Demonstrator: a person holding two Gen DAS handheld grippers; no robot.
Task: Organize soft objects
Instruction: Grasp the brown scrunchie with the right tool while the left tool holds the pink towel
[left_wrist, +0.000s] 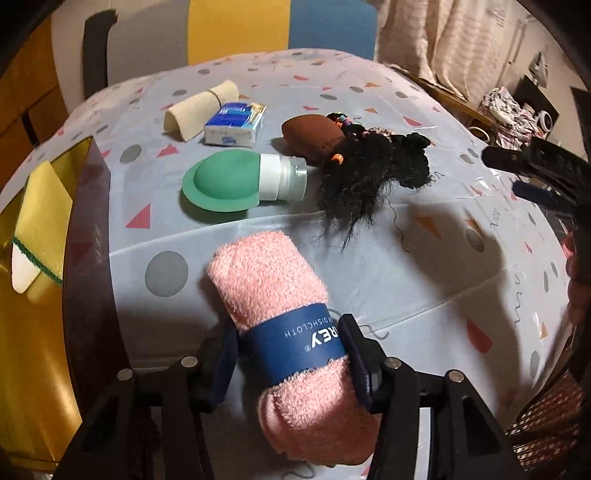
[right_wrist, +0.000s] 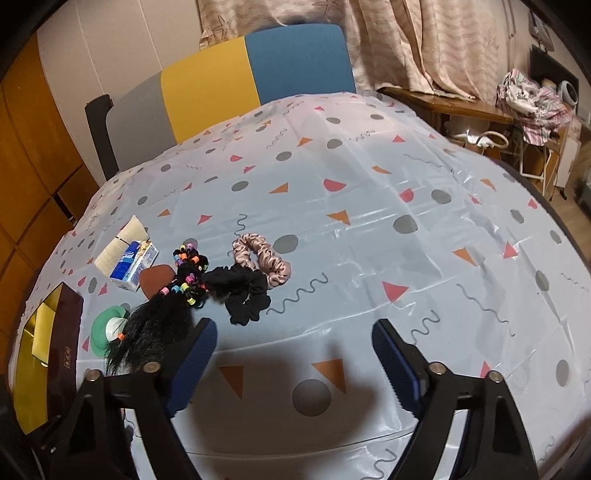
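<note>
Rolled pink dishcloth (left_wrist: 291, 339) lengthwise, pointing away

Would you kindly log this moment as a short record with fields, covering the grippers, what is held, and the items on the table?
left gripper: jaws shut on the rolled pink dishcloth, gripping at its blue paper band
right gripper: jaws open, nothing between them, above bare tablecloth
box: at the table's left edge, gold inside, holds a yellow sponge
loose items: tissue pack, beige cloth roll, green sponge applicator, brown makeup sponge, black hairpiece, black scrunchie, pink scrunchie
</note>
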